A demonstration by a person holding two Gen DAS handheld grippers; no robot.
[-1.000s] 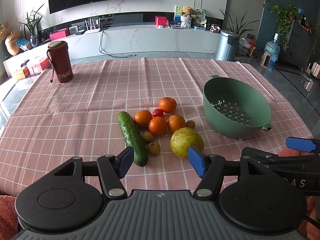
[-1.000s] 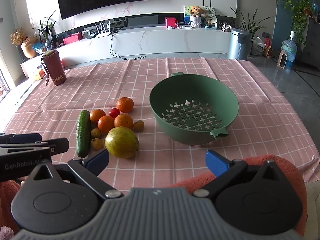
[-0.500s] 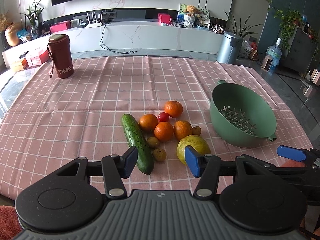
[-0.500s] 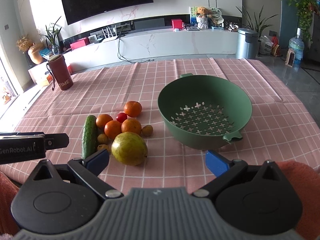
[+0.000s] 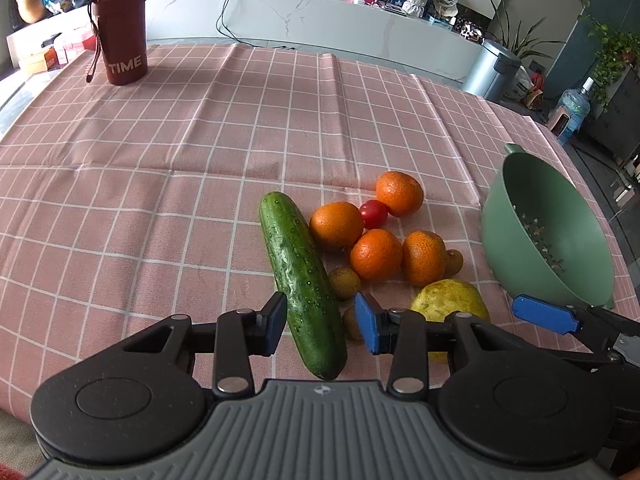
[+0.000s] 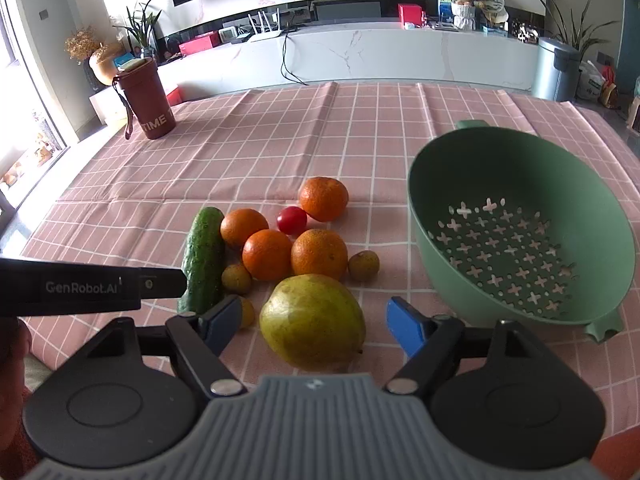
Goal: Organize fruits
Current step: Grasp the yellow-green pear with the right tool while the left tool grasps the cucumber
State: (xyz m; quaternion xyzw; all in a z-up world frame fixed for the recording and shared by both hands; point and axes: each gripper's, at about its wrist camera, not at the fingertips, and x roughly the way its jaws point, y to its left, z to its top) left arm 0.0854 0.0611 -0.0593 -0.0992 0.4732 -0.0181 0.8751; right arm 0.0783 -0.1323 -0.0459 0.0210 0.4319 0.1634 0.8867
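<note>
A green cucumber (image 5: 302, 280) lies on the pink checked cloth, left of several oranges (image 5: 376, 255), a red tomato (image 5: 373, 213), small brown fruits (image 5: 344, 283) and a yellow-green pear (image 5: 448, 304). My left gripper (image 5: 322, 326) is open, its jaws on either side of the cucumber's near end. My right gripper (image 6: 314, 322) is open, its jaws either side of the pear (image 6: 313, 322). The cucumber (image 6: 204, 258), oranges (image 6: 319, 259) and tomato (image 6: 292, 220) lie beyond it. The green colander (image 6: 520, 224) stands empty at the right and also shows in the left wrist view (image 5: 544, 232).
A dark red tumbler (image 5: 120, 32) marked TIME stands at the far left of the table and shows in the right wrist view (image 6: 146, 98). The left gripper's body (image 6: 88, 286) crosses the left of the right wrist view. Cabinets and a bin (image 6: 556, 68) lie beyond the table.
Both grippers have moved forward and down toward the fruit. The left jaws now straddle the cucumber's near end, and the right jaws now straddle the pear. Both stay open.
</note>
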